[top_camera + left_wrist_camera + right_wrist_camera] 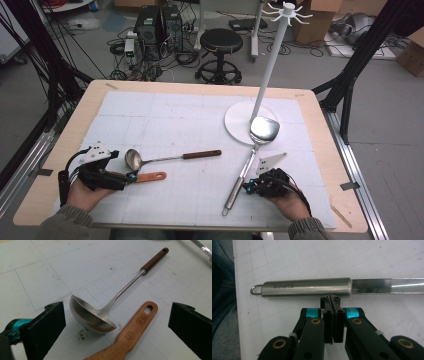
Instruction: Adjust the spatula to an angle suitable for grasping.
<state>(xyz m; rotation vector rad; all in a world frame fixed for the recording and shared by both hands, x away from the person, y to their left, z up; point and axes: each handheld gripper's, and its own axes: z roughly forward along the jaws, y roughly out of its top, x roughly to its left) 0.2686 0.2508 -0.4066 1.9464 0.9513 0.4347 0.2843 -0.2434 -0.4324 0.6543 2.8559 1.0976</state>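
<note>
White gridded worktop (165, 120) before us: our left claw (116, 322) gapes wide over the wooden spoon handle (133, 331) beside the ladle (100, 315). Our right claw (331, 300) is pressed closed, empty, against the spatula handle (307, 286). Likely next: hang utensils on the rack (272, 55).

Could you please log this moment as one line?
left gripper: open, over wooden-handled utensil | right gripper: shut, beside steel spatula handle | steel ladle: on mat

Left tool (131, 176) agape, right tool (246, 187) closed
</note>
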